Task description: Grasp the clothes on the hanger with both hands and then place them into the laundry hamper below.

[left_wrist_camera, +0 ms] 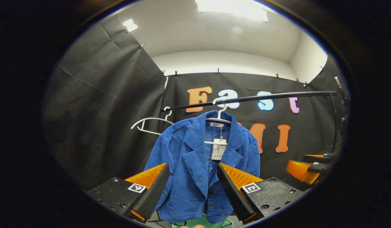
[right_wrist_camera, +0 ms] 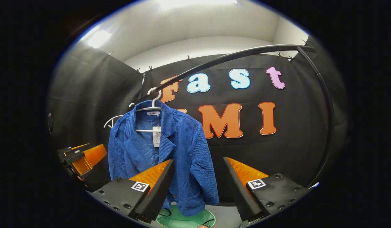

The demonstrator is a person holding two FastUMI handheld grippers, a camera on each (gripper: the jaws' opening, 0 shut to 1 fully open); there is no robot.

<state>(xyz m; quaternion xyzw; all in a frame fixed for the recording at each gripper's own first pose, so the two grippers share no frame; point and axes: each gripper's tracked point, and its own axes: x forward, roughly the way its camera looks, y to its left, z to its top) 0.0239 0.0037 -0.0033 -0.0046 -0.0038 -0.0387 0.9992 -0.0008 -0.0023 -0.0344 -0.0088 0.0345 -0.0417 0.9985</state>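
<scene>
Left gripper view has the blue jacket hanging tall, straight ahead of the wide-open left gripper (right gripper, open too, sits off to its side).

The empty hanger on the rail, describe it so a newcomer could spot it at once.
Find the black clothes rail running across the booth's black cloth wall. A blue corduroy jacket hangs from it on one white hanger; the empty white hanger hangs just beside it, nearer the rail's end at the corner. It alone carries no garment.
</scene>
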